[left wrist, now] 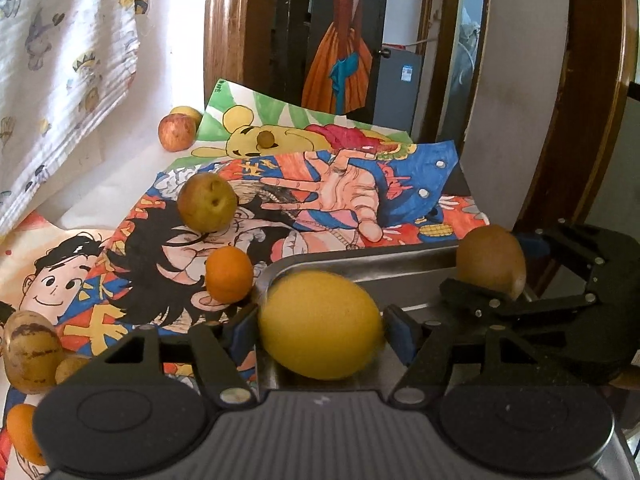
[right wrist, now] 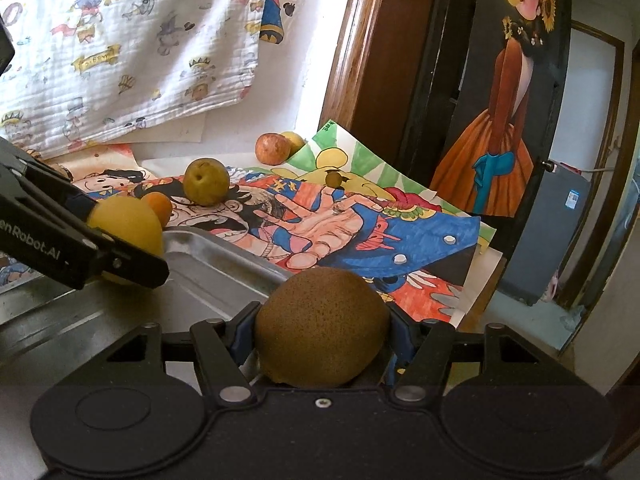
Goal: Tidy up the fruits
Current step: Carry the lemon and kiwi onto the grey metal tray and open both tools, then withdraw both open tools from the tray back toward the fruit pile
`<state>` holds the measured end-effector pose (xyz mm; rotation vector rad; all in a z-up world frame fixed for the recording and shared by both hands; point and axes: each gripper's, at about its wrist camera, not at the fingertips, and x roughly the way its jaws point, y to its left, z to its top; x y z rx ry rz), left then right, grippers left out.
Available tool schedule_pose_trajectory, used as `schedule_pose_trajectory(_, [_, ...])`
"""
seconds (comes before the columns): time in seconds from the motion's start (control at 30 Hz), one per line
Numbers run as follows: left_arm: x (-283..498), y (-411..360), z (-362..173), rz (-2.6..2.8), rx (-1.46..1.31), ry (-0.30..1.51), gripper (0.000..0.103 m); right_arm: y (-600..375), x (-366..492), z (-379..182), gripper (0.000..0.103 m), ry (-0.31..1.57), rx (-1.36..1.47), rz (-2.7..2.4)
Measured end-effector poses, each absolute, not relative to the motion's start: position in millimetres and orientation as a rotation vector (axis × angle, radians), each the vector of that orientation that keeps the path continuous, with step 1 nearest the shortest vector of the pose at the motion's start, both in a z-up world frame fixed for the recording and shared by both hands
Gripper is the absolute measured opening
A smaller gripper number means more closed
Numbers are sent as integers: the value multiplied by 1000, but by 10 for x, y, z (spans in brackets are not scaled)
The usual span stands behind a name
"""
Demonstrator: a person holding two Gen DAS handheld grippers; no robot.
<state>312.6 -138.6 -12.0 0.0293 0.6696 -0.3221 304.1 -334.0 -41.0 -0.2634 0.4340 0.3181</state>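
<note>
My left gripper (left wrist: 320, 330) is shut on a yellow lemon (left wrist: 320, 324), held over the near left corner of a metal tray (left wrist: 360, 268). My right gripper (right wrist: 322, 338) is shut on a brown kiwi (right wrist: 322, 326) above the tray's (right wrist: 208, 268) right side; the kiwi (left wrist: 491, 260) and that gripper (left wrist: 490, 280) also show at the right of the left wrist view. The lemon (right wrist: 126, 224) and left gripper (right wrist: 126, 248) appear at the left of the right wrist view. Loose on the drawings lie a greenish pear (left wrist: 207, 203), a small orange (left wrist: 229, 274) and a red apple (left wrist: 177, 132).
Colourful drawings (left wrist: 340, 196) cover the table. A striped yellow fruit (left wrist: 30, 352) and another orange (left wrist: 22, 432) lie at the near left. A small dark fruit (left wrist: 266, 138) rests far back. A cartoon cloth (right wrist: 120, 48) hangs behind; a wooden door frame (right wrist: 360, 60) and painted panel (right wrist: 508, 100) stand at right.
</note>
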Motion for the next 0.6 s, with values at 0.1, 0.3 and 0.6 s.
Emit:
schedule_pose_trajectory(0.1, [3121,-1347,-118,-320,6,678,75,-3358,2982,-385,69,413,-268,311])
schedule_pose_trajectory(0.3, [3048,-1256,-83,-308,-50,679,84,-3388,2858,-330,76,419,-252,295])
schedule_pose_trajectory(0.6, [2606,-1131,181,-256,-123,598,103,-3440,2445,22,96,372,-199,264])
